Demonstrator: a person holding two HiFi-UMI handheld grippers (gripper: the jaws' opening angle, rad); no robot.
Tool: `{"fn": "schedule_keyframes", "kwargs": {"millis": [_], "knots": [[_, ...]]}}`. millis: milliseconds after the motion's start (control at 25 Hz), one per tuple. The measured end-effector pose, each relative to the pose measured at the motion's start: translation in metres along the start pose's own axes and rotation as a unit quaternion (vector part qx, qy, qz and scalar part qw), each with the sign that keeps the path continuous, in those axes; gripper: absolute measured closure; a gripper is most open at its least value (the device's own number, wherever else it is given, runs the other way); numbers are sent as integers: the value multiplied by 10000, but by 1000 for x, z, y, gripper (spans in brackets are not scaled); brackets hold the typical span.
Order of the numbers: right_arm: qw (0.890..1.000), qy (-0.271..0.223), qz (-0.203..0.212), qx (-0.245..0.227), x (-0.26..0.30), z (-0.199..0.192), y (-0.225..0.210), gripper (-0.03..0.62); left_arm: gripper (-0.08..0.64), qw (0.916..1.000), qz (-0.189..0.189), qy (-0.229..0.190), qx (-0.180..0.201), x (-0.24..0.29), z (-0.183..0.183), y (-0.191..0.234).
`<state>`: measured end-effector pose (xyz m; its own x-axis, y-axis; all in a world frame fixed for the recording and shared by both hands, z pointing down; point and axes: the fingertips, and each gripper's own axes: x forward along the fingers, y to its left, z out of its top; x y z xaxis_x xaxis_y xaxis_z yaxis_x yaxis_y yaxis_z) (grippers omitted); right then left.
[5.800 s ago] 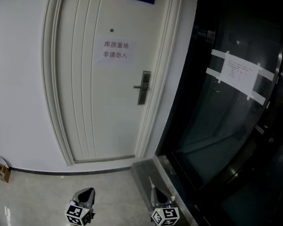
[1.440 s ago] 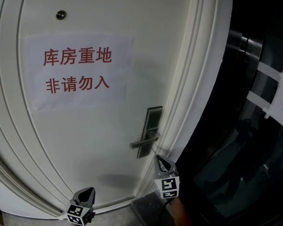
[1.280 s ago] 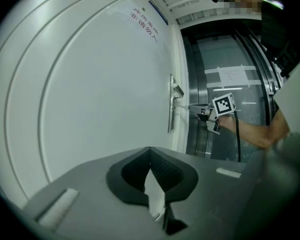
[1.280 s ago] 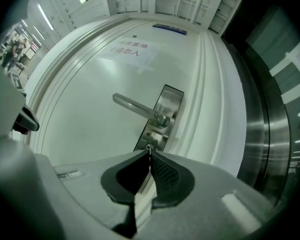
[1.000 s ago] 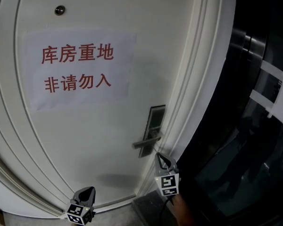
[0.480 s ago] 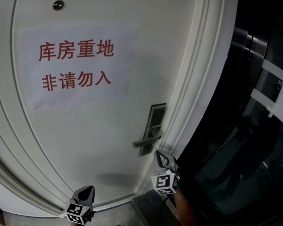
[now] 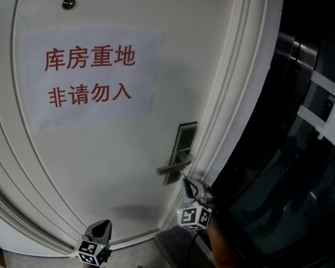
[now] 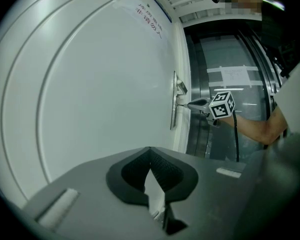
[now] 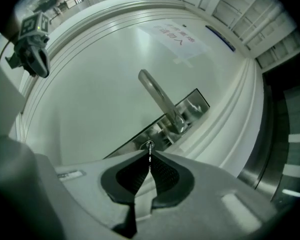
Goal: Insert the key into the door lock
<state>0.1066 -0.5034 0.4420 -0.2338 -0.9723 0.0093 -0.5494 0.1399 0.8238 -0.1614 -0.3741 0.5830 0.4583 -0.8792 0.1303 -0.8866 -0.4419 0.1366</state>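
The white door [image 7: 100,166] carries a steel lock plate [image 7: 185,141] with a lever handle [image 7: 173,166]. My right gripper [image 7: 185,181] is level just under the handle, its tip at the plate's lower end. In the right gripper view it [image 9: 149,157] is shut on a thin key [image 9: 149,152], whose tip sits at the round keyhole [image 9: 149,145] below the handle [image 9: 160,99]. My left gripper [image 7: 102,225] hangs low and left, away from the door hardware, and its jaws [image 8: 150,151] are shut on nothing. From there I see the right gripper [image 8: 186,104] against the plate [image 8: 173,109].
A paper sign [image 7: 89,77] with red characters is taped above the lock, and a peephole [image 7: 68,4] sits higher. The door frame [image 7: 234,105] runs right of the lock. Beyond it stands a dark glass panel [image 7: 301,177] with a taped notice [image 7: 329,108].
The right gripper has rolled about its own axis at the lock, its marker cube turning, while its tip stayed in place. The left gripper has not moved.
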Motion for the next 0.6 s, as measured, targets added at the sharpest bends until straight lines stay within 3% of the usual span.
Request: {"fn": "schedule_keyframes", "kwargs": {"millis": [600], "knots": [[9875,202,-48,-1560,0,8,3,581,557,10000,6,-37,-42,0,-1,-3]]}}
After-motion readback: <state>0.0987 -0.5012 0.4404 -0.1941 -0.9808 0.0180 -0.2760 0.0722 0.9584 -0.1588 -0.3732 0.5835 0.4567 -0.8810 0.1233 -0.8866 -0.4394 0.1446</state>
